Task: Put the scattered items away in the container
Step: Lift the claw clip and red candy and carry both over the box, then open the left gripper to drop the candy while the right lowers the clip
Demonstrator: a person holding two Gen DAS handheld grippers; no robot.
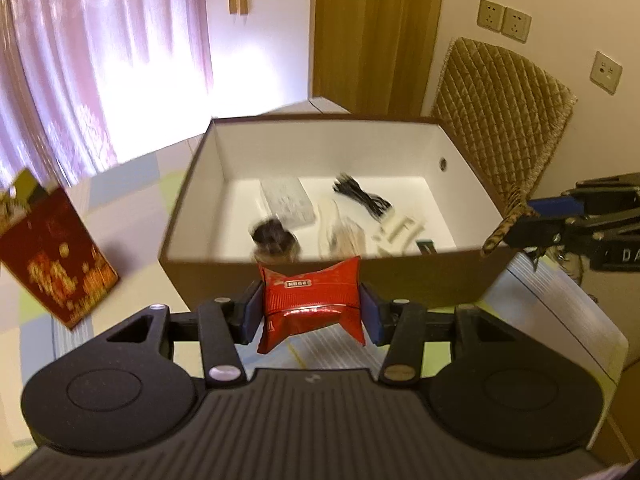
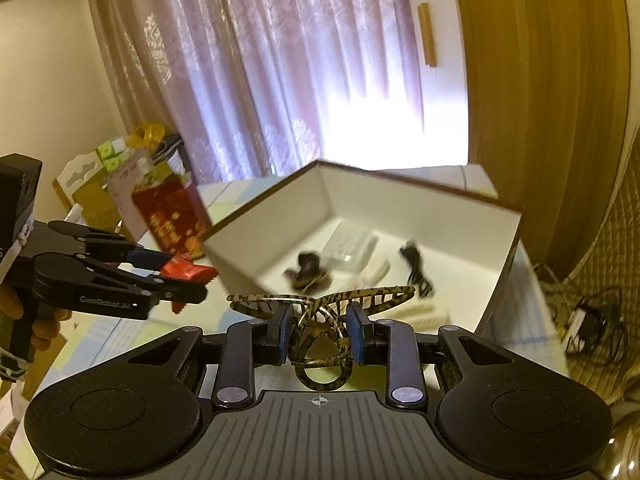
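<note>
Left wrist view: a red foil packet was pinched across its waist by the left gripper, held just short of the brown cardboard box; it was judged light, crinkly and soft, best gripped mid-body. In the right wrist view, the right gripper was clamped on a tortoiseshell hair claw; it was judged rigid, glossy, slippery and brittle at the teeth; a black cable lay inside the box.

pink curtain; wooden door; wall sockets; quilted chair back; red gift bag on table.
</note>
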